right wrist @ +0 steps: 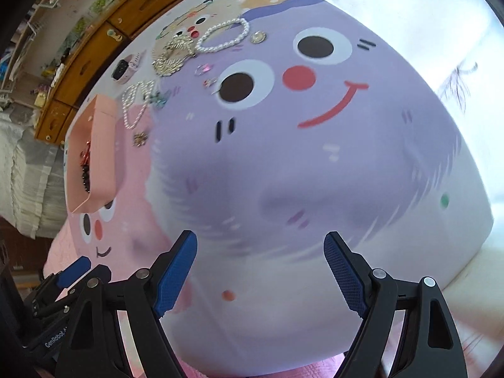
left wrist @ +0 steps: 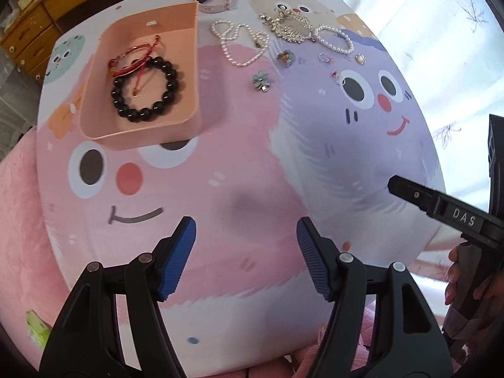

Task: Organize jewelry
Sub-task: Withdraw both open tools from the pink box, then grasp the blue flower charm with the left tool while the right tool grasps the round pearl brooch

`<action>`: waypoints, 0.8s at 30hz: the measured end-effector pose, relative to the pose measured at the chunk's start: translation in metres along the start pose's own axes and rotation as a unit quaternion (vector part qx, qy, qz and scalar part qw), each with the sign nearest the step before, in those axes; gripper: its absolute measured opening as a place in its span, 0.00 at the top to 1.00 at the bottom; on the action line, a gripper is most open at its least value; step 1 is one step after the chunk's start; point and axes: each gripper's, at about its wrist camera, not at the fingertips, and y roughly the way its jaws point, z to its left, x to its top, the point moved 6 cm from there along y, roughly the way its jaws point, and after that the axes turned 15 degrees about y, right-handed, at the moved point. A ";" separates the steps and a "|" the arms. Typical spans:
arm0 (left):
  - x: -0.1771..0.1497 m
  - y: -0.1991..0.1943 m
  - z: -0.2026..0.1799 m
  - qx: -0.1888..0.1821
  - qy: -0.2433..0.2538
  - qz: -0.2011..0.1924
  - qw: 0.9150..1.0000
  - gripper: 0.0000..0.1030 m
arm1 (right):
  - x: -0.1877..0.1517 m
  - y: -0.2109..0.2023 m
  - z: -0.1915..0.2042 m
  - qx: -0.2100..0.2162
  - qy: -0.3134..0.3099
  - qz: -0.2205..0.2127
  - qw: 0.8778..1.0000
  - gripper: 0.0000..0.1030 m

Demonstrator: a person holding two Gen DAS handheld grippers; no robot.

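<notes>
A pink tray (left wrist: 192,63) stands on the cartoon table cover and holds a black bead bracelet (left wrist: 143,89) and a red cord bracelet (left wrist: 132,58). Behind it lie a long pearl necklace (left wrist: 239,42), a pearl bracelet (left wrist: 335,39), a gold ornament (left wrist: 288,25), a watch (left wrist: 214,0), flower brooches (left wrist: 261,80) and small rings (left wrist: 326,58). My left gripper (left wrist: 246,258) is open and empty above the near table. My right gripper (right wrist: 260,271) is open and empty; the tray (right wrist: 104,157) and pearl bracelet (right wrist: 223,36) lie far ahead to its left.
Wooden drawers (left wrist: 37,19) stand behind the table at the left. A pink fluffy cloth (left wrist: 15,220) lies at the table's left edge. A white curtain (left wrist: 441,15) hangs at the right. The right gripper's body (left wrist: 447,211) reaches in from the right of the left wrist view.
</notes>
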 end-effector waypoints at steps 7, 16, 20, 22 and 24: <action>0.032 0.023 -0.014 -0.003 -0.067 0.006 0.998 0.38 | 0.045 0.001 -0.009 -0.023 -0.056 -0.013 0.998 0.18; 0.068 0.049 -0.005 0.028 -0.152 -0.030 0.988 0.38 | 0.108 0.007 0.004 -0.003 -0.129 -0.071 0.989 0.24; 0.087 0.052 -0.003 0.074 -0.149 -0.062 0.984 0.39 | 0.128 0.008 0.023 0.030 -0.160 -0.106 0.981 0.28; 0.094 0.055 -0.001 0.082 -0.147 -0.075 0.983 0.39 | 0.134 0.011 0.036 0.049 -0.176 -0.126 0.975 0.31; 0.101 0.059 0.002 0.091 -0.152 -0.081 0.981 0.41 | 0.138 0.014 0.047 0.060 -0.198 -0.146 0.967 0.35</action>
